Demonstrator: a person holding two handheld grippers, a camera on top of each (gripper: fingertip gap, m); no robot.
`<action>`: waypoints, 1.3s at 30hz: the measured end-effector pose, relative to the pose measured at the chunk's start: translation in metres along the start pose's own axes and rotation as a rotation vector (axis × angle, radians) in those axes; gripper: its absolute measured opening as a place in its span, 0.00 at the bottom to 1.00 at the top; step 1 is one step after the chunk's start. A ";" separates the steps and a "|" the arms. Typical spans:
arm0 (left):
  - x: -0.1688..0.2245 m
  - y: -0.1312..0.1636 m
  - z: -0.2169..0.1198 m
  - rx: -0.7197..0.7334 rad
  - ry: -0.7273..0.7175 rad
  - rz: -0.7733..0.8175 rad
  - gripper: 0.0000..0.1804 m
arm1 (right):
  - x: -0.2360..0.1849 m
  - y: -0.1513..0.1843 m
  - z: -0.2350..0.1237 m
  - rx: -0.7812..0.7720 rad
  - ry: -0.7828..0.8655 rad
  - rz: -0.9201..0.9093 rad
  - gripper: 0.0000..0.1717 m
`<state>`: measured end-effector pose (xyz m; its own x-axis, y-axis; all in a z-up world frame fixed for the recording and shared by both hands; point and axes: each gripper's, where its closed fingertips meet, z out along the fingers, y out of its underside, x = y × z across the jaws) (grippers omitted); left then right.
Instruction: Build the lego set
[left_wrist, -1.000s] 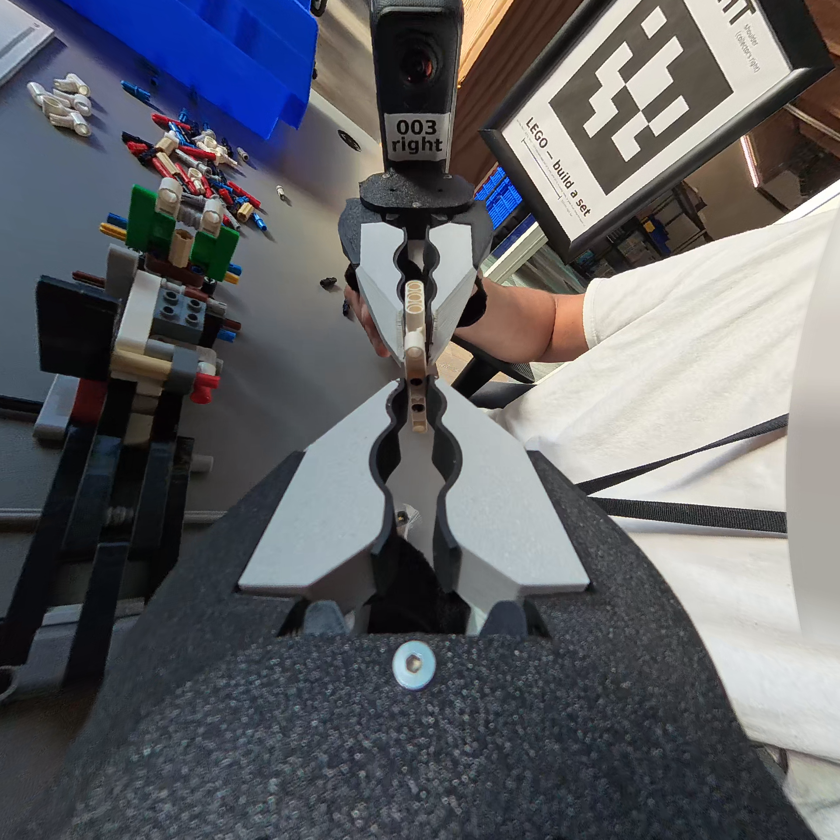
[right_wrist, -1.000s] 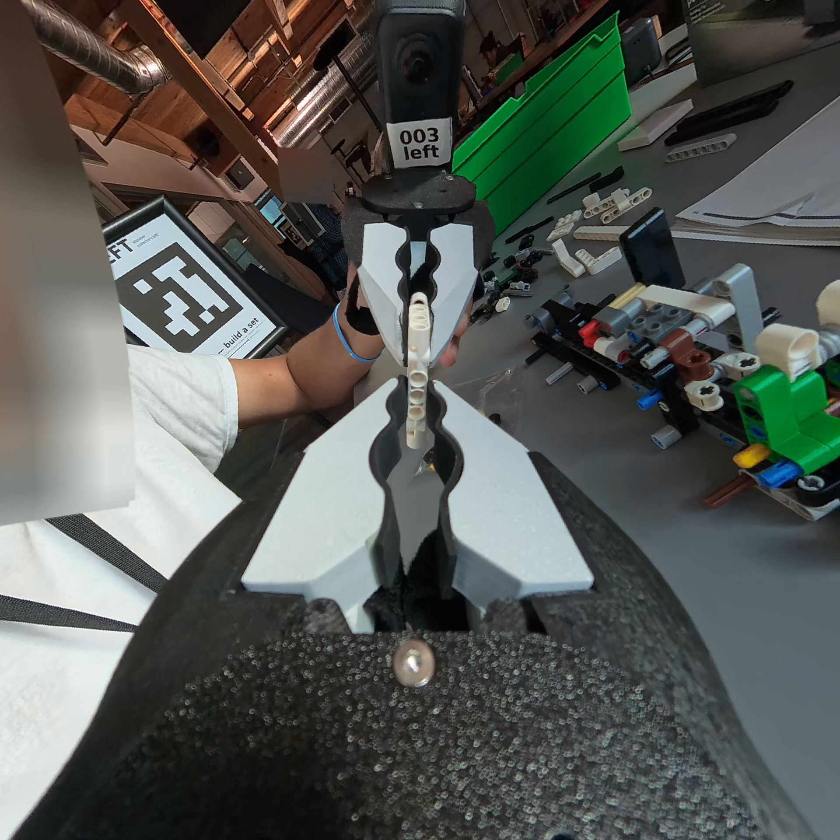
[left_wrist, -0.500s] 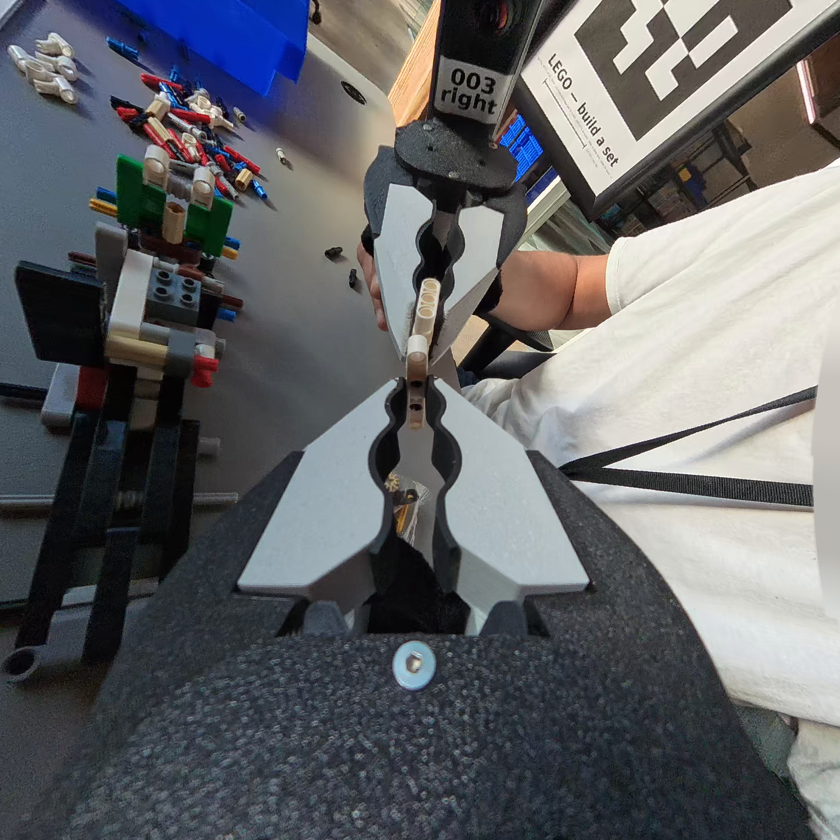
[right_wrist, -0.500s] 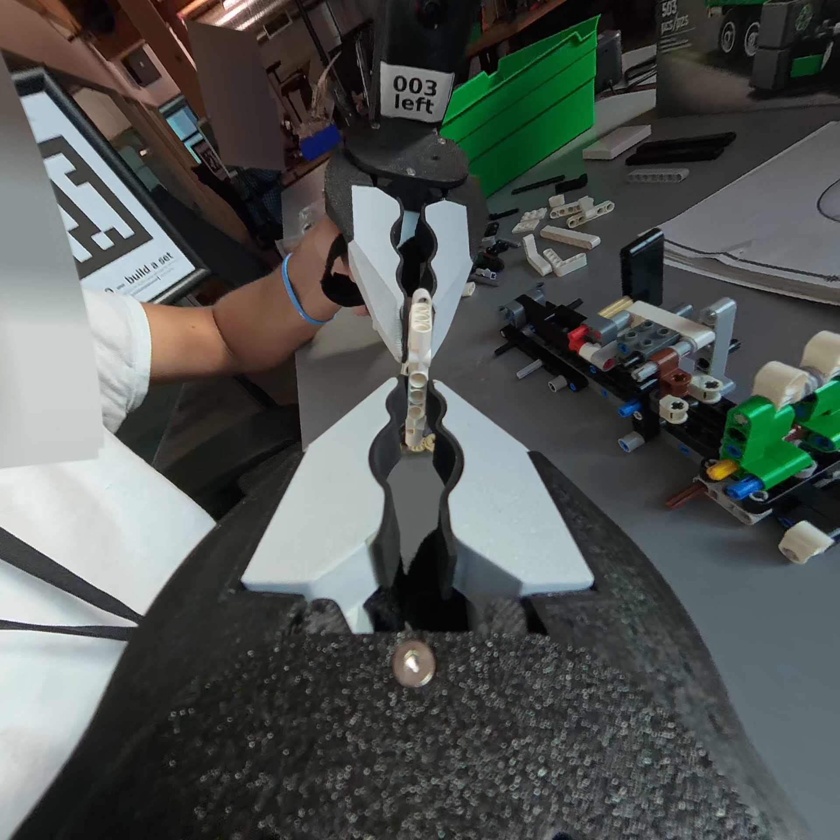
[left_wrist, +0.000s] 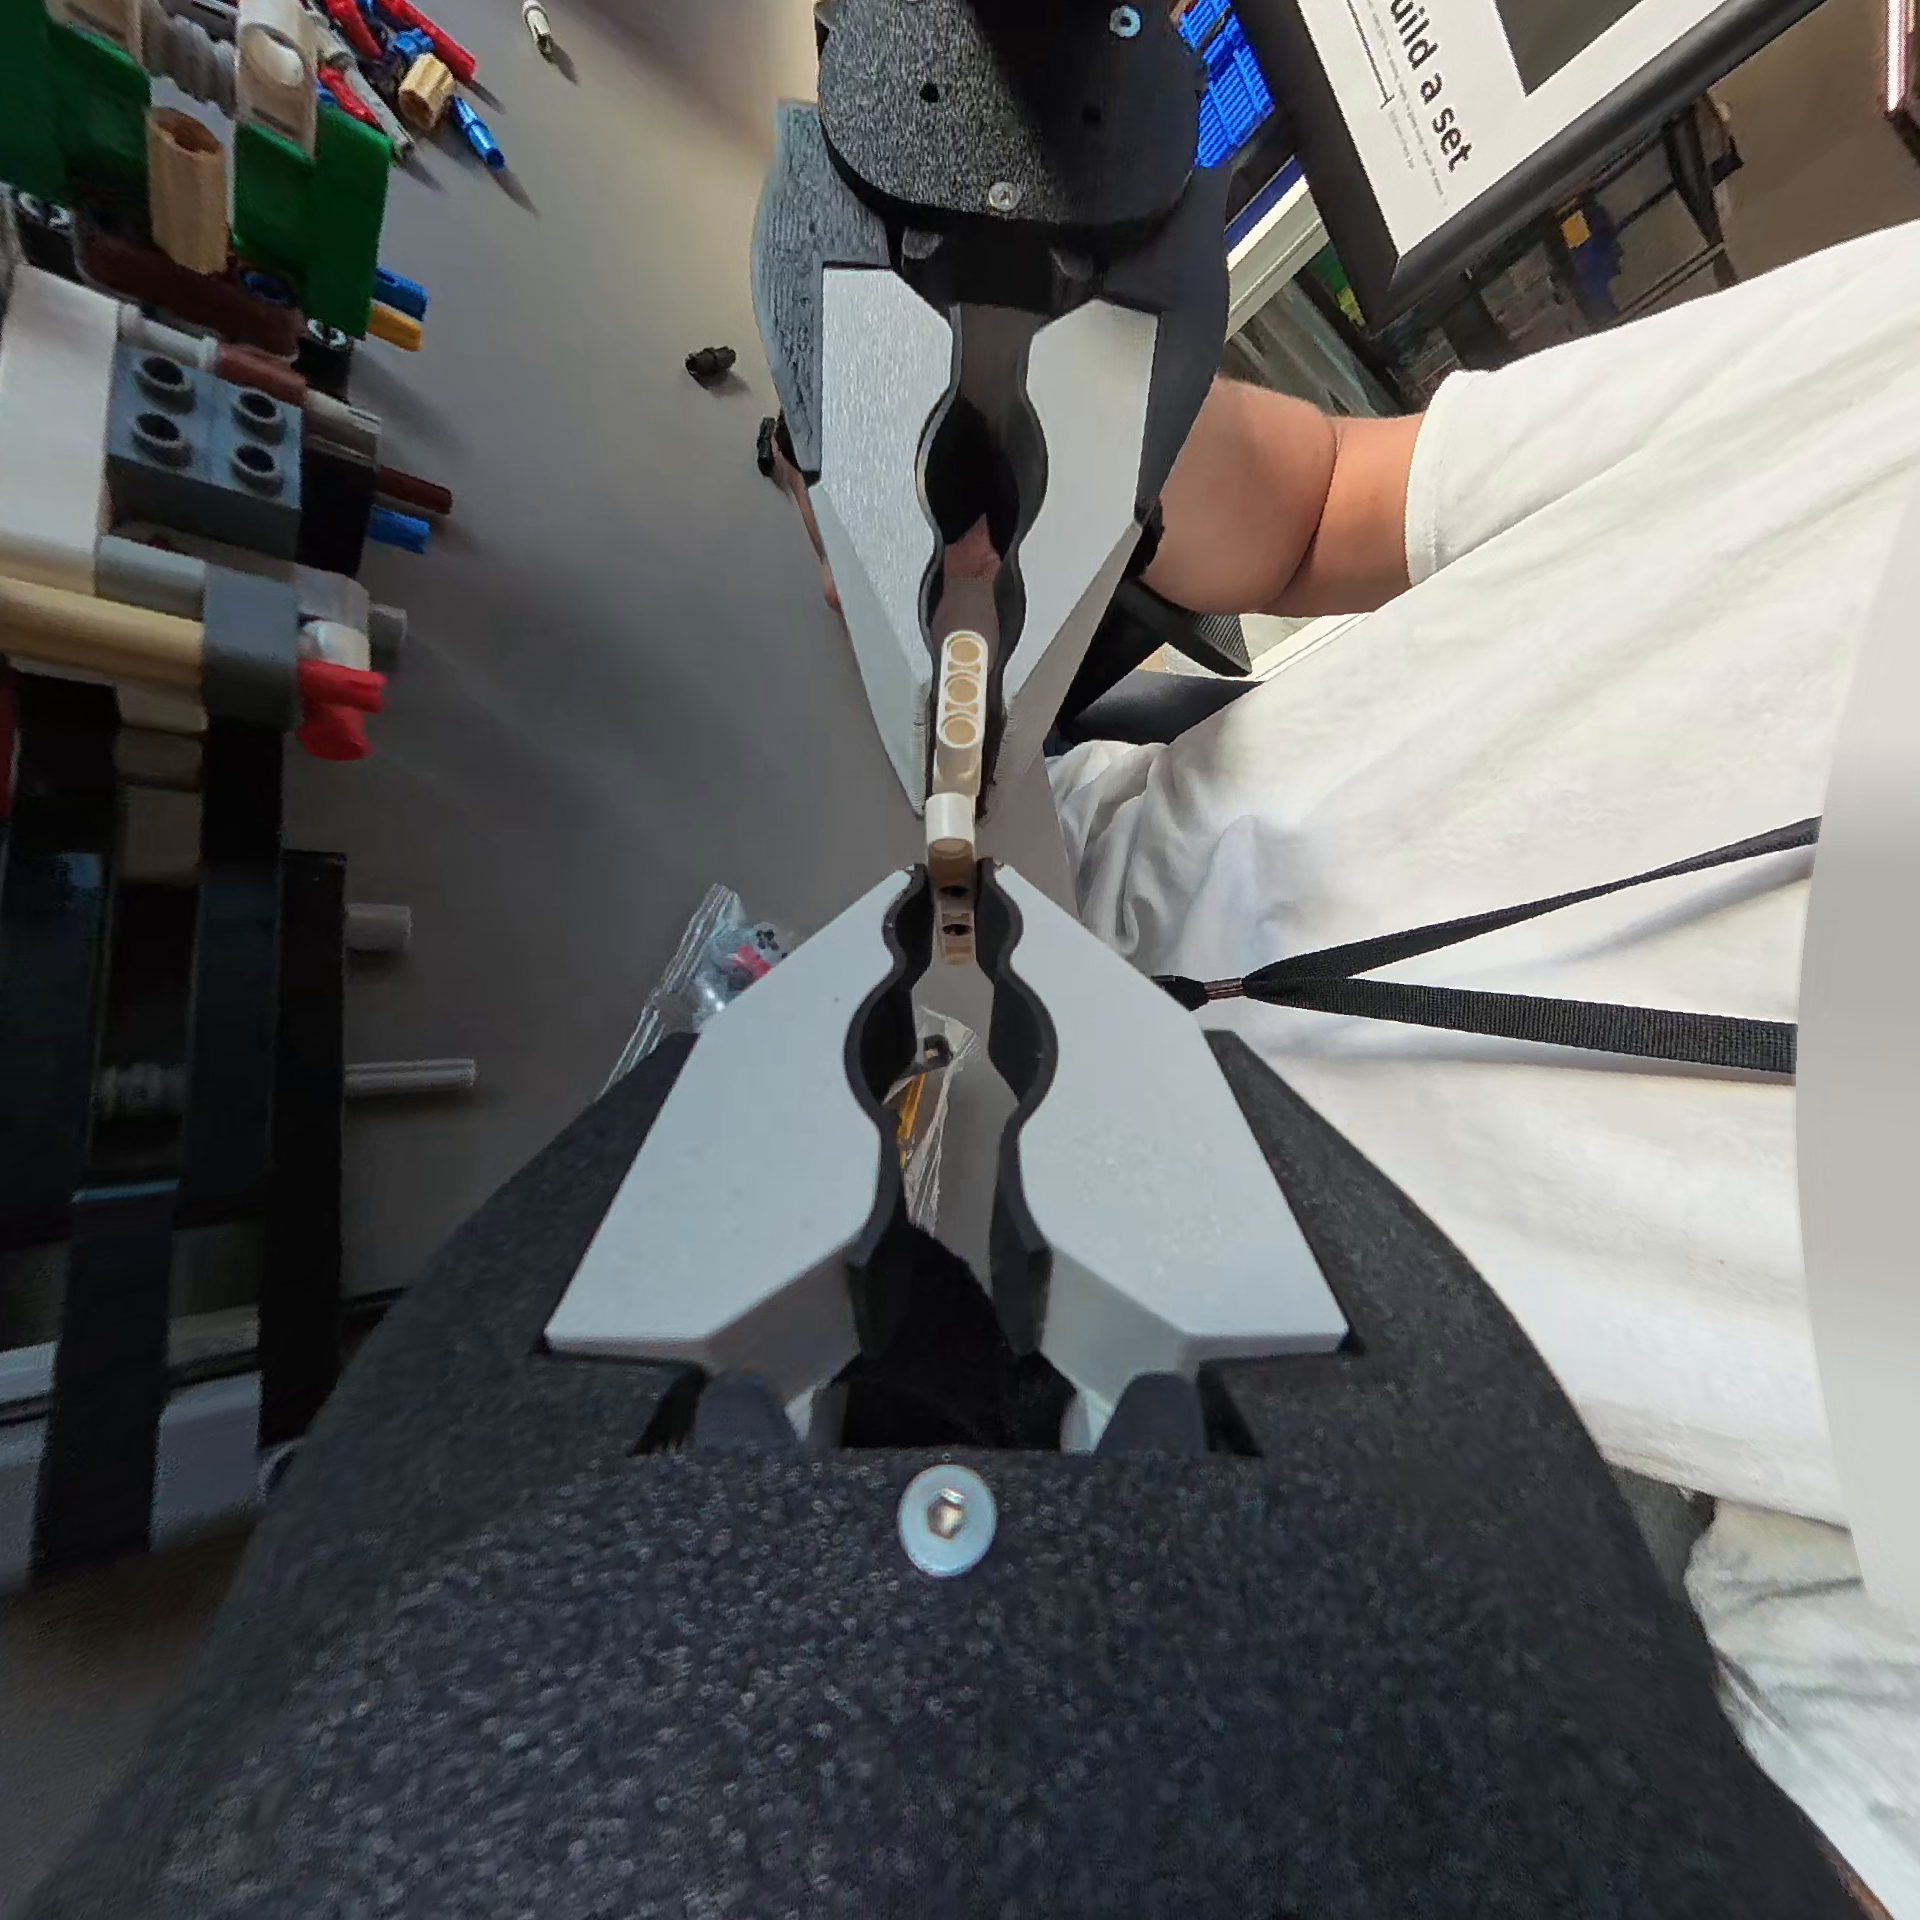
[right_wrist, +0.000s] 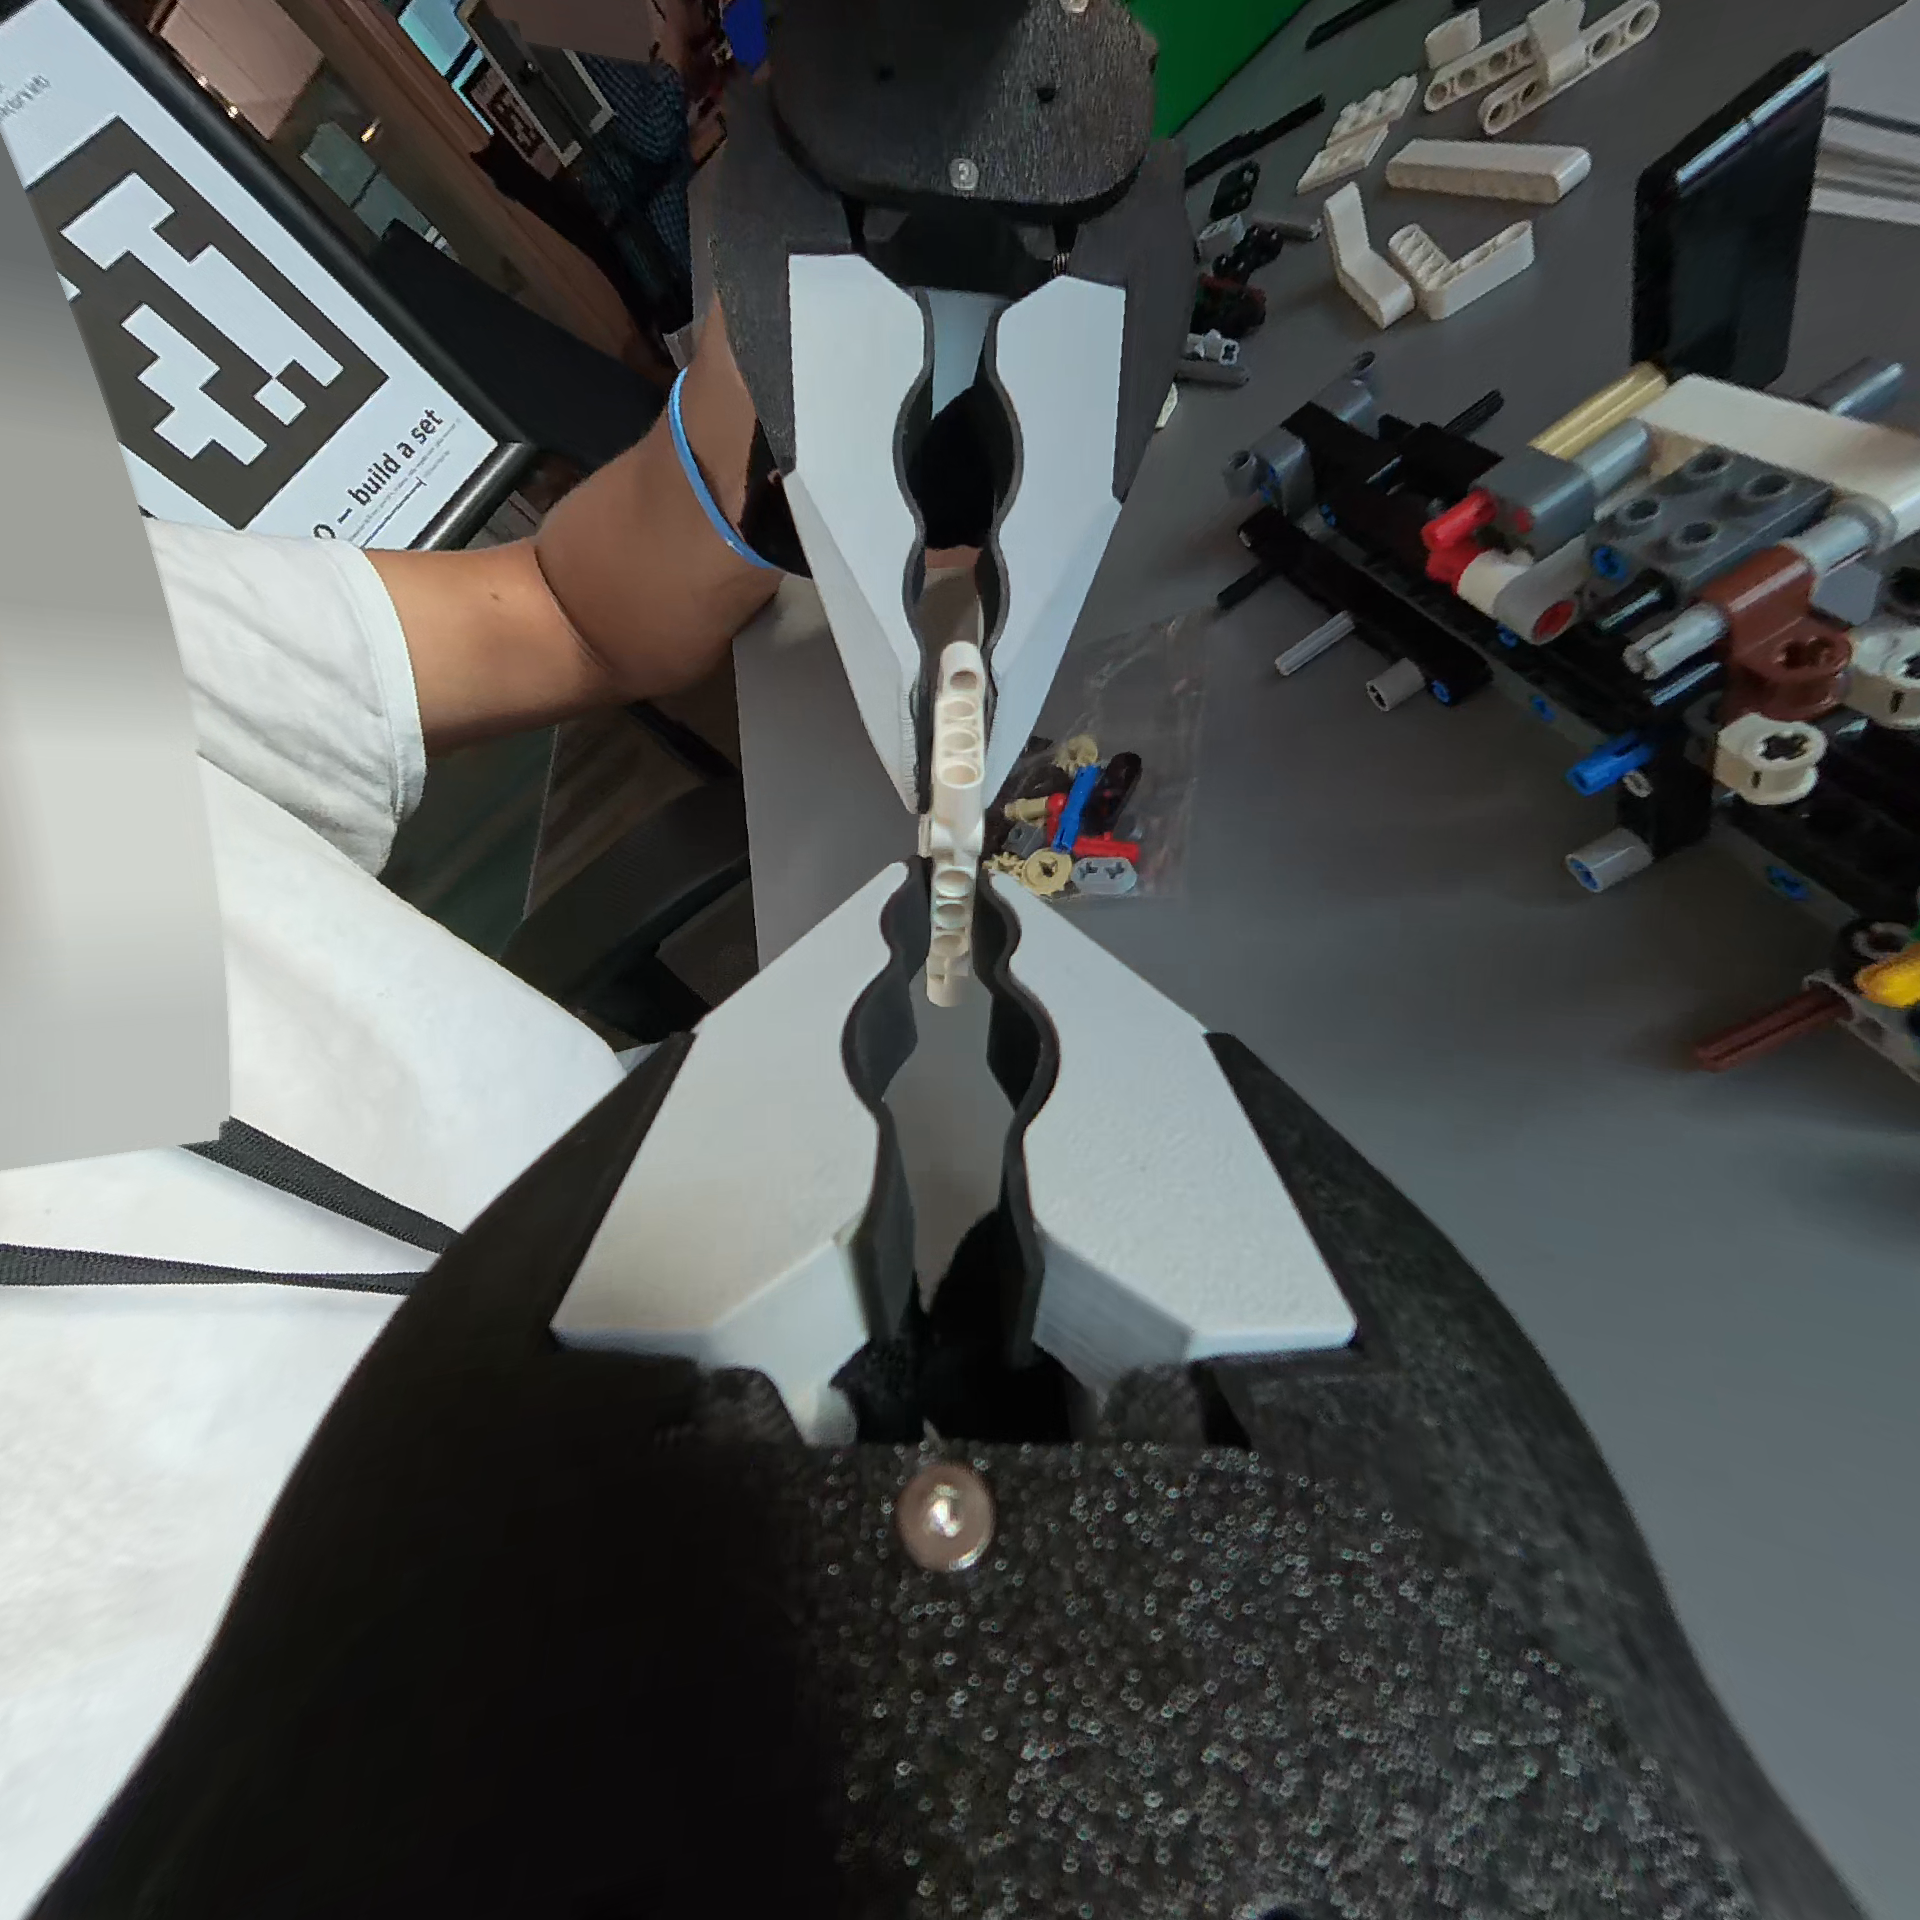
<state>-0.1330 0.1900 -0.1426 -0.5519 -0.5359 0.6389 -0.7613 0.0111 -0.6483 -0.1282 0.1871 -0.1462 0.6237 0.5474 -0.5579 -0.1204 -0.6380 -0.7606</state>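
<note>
Two handheld grippers meet tip to tip at the centre of both wrist views, sharing one white toy beam with round holes (right_wrist: 957, 821) above the near edge of a grey table (right_wrist: 1455, 1039). The right gripper (right_wrist: 956, 914), nearest in its own view, has its fingers nearly closed, the black pads (right_wrist: 900, 935) pressing on one end of the beam. The left gripper (left_wrist: 951, 914) is likewise almost shut on the opposite end, where the piece looks tan in shadow. Each tool takes one end, apparently so the piece stays steady between them, clear of the table. Just beyond the tips, right of centre in the right wrist view, lies a clear bag of small coloured parts (right_wrist: 1091, 821). Farther off, at the right edge, stands a half-built toy model (right_wrist: 1662, 582) in black, grey and green, with loose white pieces (right_wrist: 1455, 208) in the upper right corner. A person's forearm with a blue wristband (right_wrist: 698, 478) reaches in from the left, beside a framed sign (right_wrist: 208, 312) at upper left.
</note>
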 end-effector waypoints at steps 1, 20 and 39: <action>-0.001 0.002 0.000 -0.011 -0.007 0.003 0.03 | 0.001 0.002 0.002 -0.011 0.009 -0.003 0.03; 0.002 0.009 0.009 -0.054 0.008 0.043 0.03 | -0.003 0.003 0.003 -0.026 -0.010 -0.022 0.03; 0.002 0.004 0.011 -0.029 -0.013 0.085 0.02 | -0.003 0.003 0.001 -0.016 -0.012 -0.009 0.03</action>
<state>-0.1332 0.1793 -0.1485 -0.6106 -0.5427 0.5768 -0.7215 0.0808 -0.6877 -0.1314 0.1846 -0.1472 0.6153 0.5594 -0.5554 -0.1029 -0.6415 -0.7602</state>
